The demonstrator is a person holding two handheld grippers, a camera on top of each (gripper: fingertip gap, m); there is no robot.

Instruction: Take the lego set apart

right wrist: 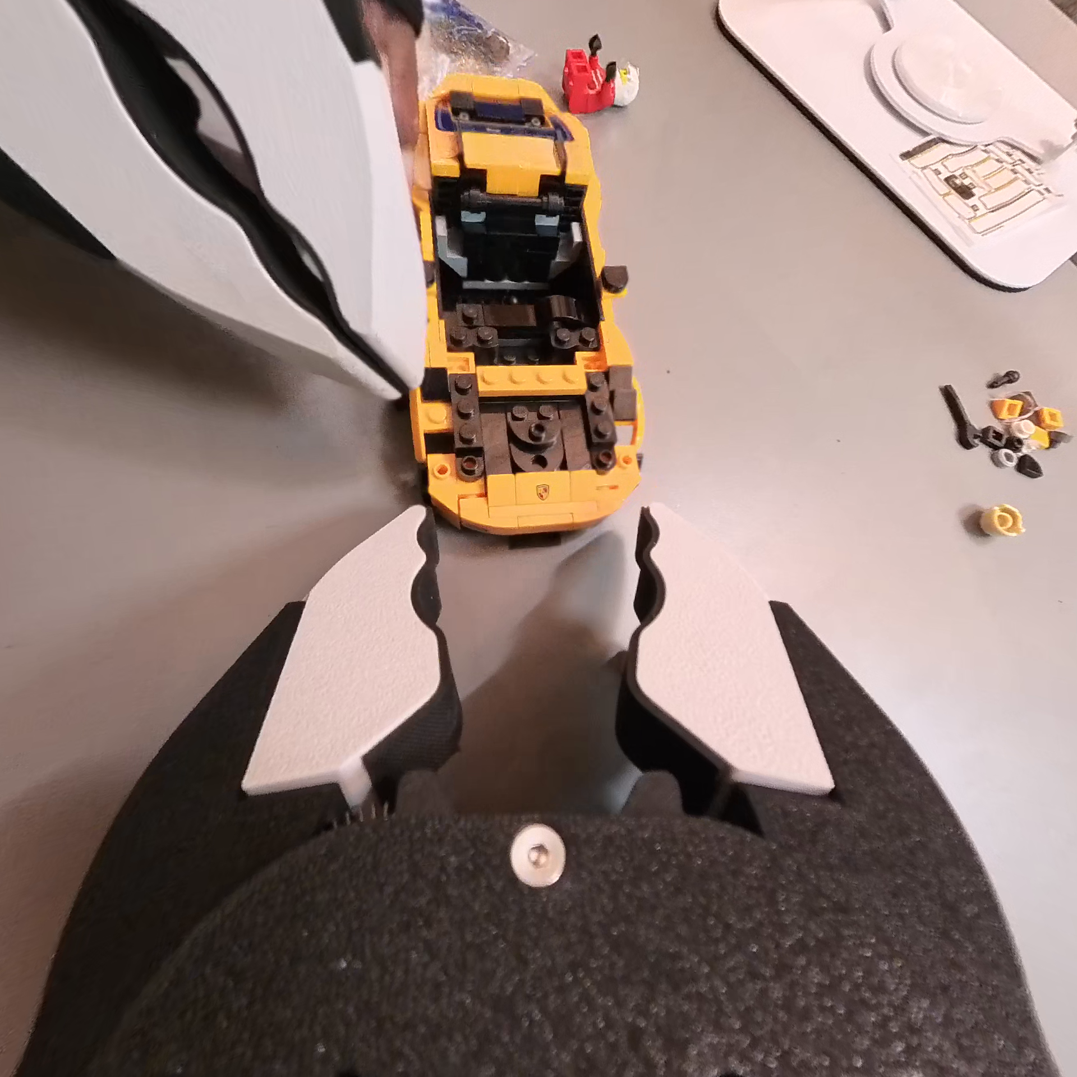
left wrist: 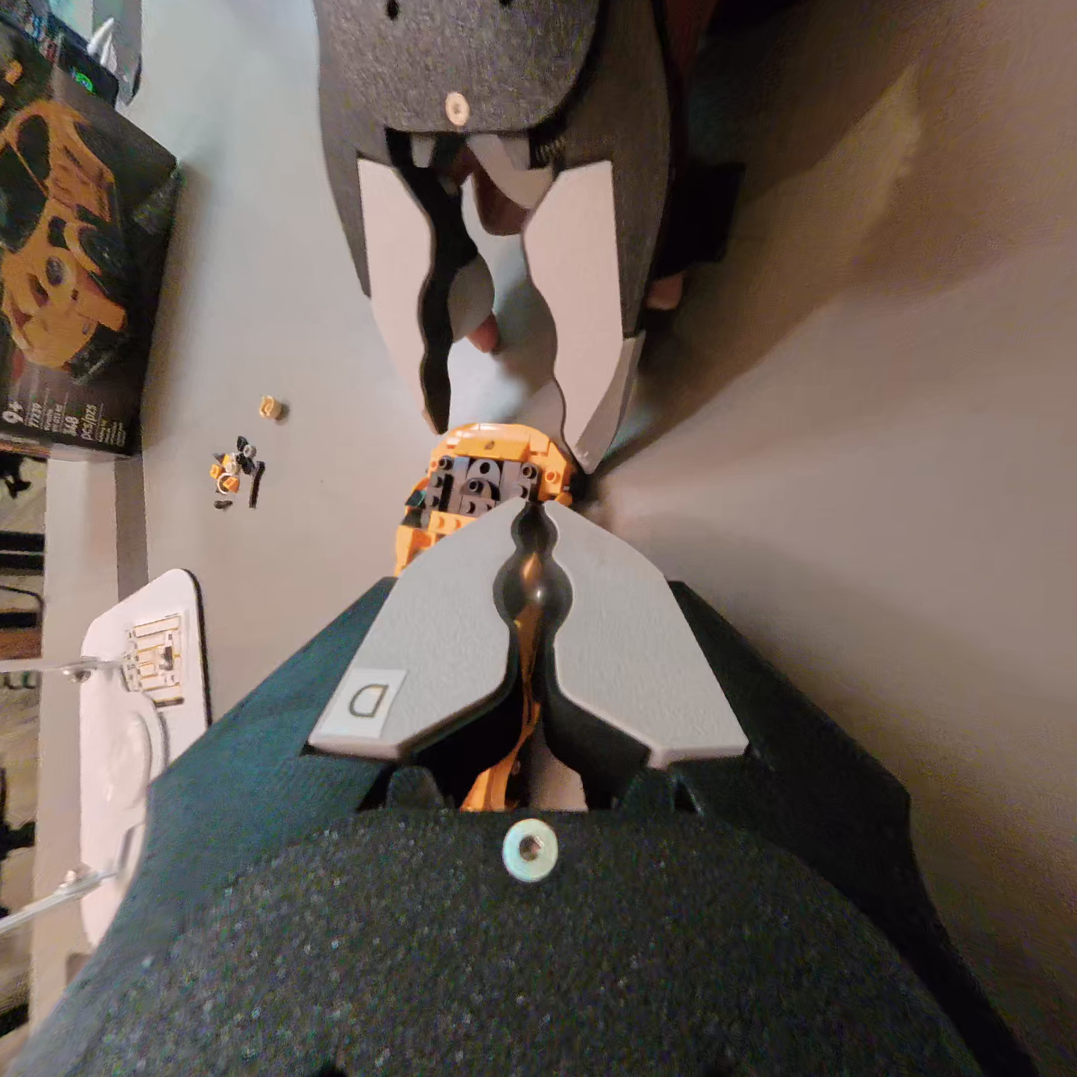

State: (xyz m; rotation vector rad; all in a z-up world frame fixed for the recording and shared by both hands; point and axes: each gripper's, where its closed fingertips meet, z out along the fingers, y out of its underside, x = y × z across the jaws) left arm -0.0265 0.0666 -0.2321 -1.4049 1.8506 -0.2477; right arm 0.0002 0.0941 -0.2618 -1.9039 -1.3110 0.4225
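Note:
A yellow and black lego car (right wrist: 524,373) stands on the grey table (right wrist: 787,361) with its roof and bonnet off, so the dark studs inside show. My right gripper (right wrist: 536,518) is open and empty, its fingertips just short of the car's nose on either side. My left gripper (right wrist: 402,387) is shut, with nothing seen between the pads. Its tips are low against the car's left flank. In the left wrist view the shut left gripper (left wrist: 533,507) lies over the car (left wrist: 489,466), and the open right gripper (left wrist: 513,446) faces it across the nose.
A small heap of loose pieces (right wrist: 1014,431) and a tan round piece (right wrist: 1001,520) lie right of the car. A white board (right wrist: 845,99) with a sticker sheet is at the far right. Red figure parts (right wrist: 597,78) and a plastic bag (right wrist: 472,41) lie beyond. The lego box (left wrist: 64,262) stands nearby. Some 5 cm of space lies between my two pairs of fingers.

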